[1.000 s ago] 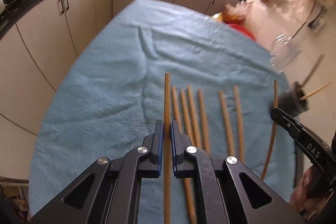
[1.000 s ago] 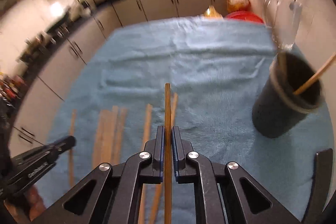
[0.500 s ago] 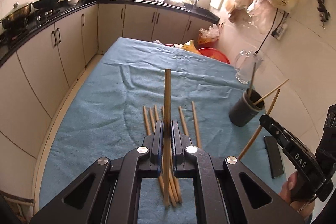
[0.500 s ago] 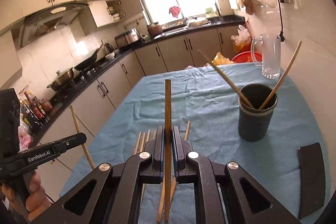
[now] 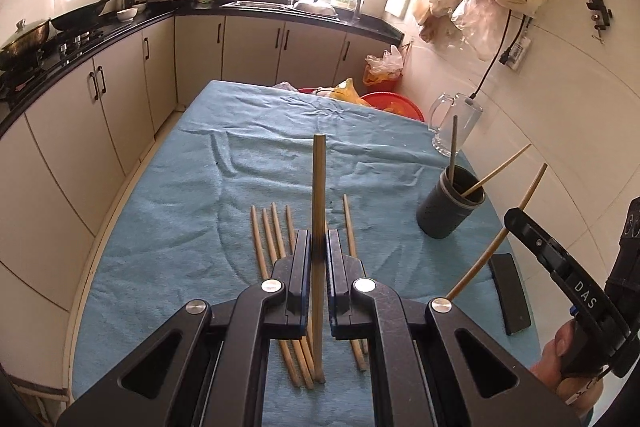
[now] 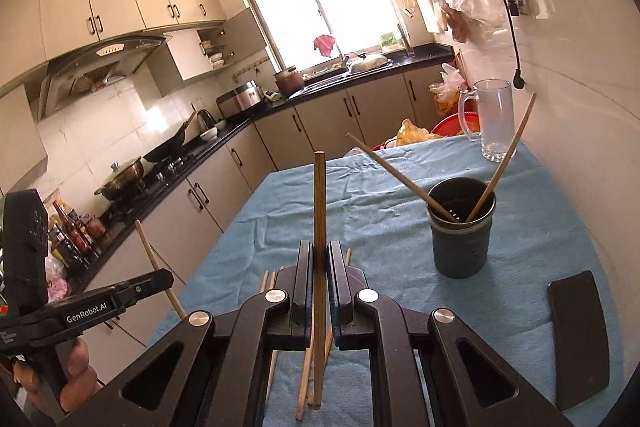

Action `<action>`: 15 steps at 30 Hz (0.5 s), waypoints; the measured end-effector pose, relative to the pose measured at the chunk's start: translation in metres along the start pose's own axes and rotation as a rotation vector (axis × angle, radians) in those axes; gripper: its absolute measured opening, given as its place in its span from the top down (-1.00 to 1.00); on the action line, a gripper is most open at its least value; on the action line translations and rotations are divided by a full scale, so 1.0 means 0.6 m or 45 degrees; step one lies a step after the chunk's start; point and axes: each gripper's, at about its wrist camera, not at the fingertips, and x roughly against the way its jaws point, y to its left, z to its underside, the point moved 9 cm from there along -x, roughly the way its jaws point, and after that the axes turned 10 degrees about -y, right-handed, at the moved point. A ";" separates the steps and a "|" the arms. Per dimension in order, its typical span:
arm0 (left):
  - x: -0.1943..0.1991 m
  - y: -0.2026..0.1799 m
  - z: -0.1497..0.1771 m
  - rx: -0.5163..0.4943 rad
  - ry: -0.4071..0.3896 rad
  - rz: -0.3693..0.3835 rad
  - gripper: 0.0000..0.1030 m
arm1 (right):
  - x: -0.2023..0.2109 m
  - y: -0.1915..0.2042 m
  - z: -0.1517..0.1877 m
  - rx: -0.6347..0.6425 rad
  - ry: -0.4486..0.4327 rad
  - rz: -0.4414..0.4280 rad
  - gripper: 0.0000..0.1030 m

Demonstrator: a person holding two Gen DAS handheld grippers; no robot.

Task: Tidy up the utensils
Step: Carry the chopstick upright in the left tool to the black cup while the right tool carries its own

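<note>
Left gripper (image 5: 319, 247): jaws pressed together on one wooden chopstick (image 5: 319, 195), which stands up between the pads and extends below them. Right gripper (image 6: 319, 259): jaws likewise pinched on a second chopstick (image 6: 319, 211), held upright in the same way. Both grippers hang above a table covered with a blue towel (image 5: 192, 195).

Loose chopsticks (image 5: 272, 239): a small group lies flat on the towel directly beneath and just ahead of the left gripper, some hidden behind its fingers.

Dark cup (image 6: 462, 231): stands upright on the towel ahead and to the right of the right gripper, well apart from it. It contains two chopsticks, one leaning left (image 6: 396, 173) and one leaning right (image 6: 504, 163), their upper ends well clear of the rim. Perforations show inside the cup's bottom.

Glass mug (image 6: 490, 119): stands beyond the dark cup near the far right edge of the table; nothing can be made out inside it.

Flat black object (image 6: 578, 339): lies on the towel to the right of the right gripper, nearer than the cup.
</note>
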 end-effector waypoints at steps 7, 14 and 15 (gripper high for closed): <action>0.013 -0.008 -0.001 0.000 -0.008 0.013 0.88 | 0.017 -0.005 -0.002 -0.030 -0.015 0.009 0.87; 0.043 -0.008 0.004 0.008 -0.025 0.016 0.88 | 0.046 0.022 -0.004 -0.010 -0.037 -0.015 0.87; 0.048 -0.008 0.004 0.008 -0.032 0.017 0.88 | 0.050 0.026 -0.004 -0.011 -0.039 -0.023 0.87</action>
